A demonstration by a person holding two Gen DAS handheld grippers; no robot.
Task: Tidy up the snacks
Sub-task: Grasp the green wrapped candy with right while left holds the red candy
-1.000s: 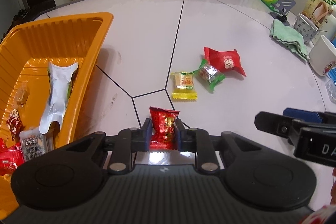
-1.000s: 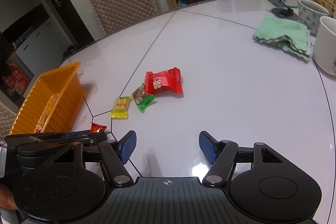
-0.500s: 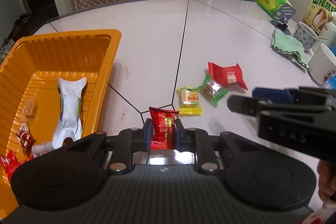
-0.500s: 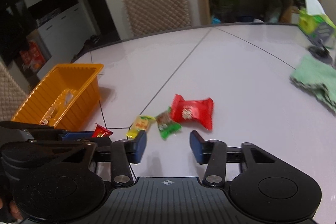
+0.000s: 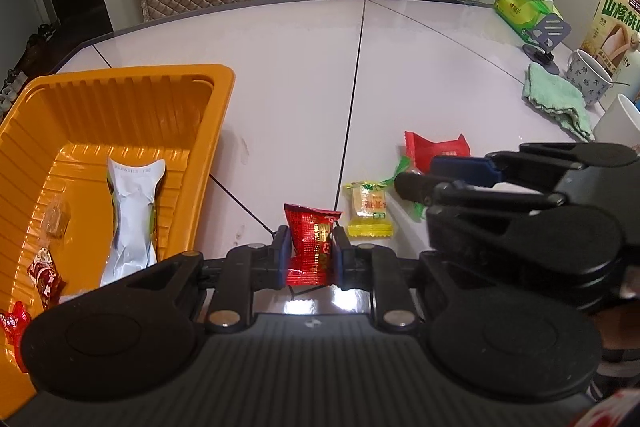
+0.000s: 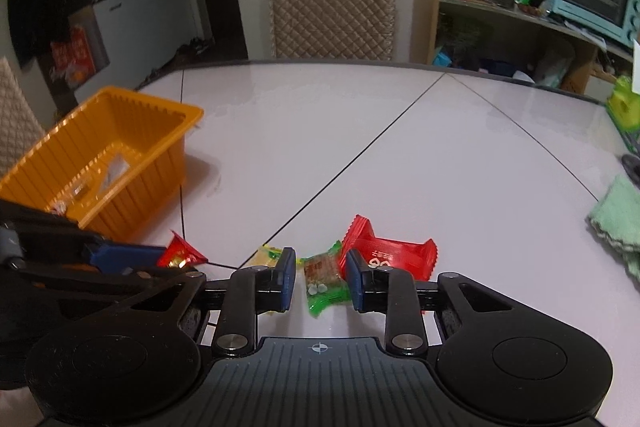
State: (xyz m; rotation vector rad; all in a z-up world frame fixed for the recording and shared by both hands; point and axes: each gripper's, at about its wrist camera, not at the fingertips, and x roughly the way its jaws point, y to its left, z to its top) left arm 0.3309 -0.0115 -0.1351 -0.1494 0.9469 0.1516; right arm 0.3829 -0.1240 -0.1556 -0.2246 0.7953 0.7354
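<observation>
Lighting: even, moderately bright indoor light from overhead. Glare: white patch on the glossy desk [image 5: 312, 303] just past the fingers. Shadows: soft, beside the orange tray [image 6: 132, 171]. Distortion: strong fisheye bending, dark corner vignetting. Focus: sharp; doorway background dim.

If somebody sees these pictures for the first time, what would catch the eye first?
Probably the bright orange basket on the table's left side, already holding a few snacks. Next, the small red snack packet pinched in the left gripper. Then the right gripper, whose jaws have just been closing around the green-wrapped candy beside a larger red packet.
</observation>
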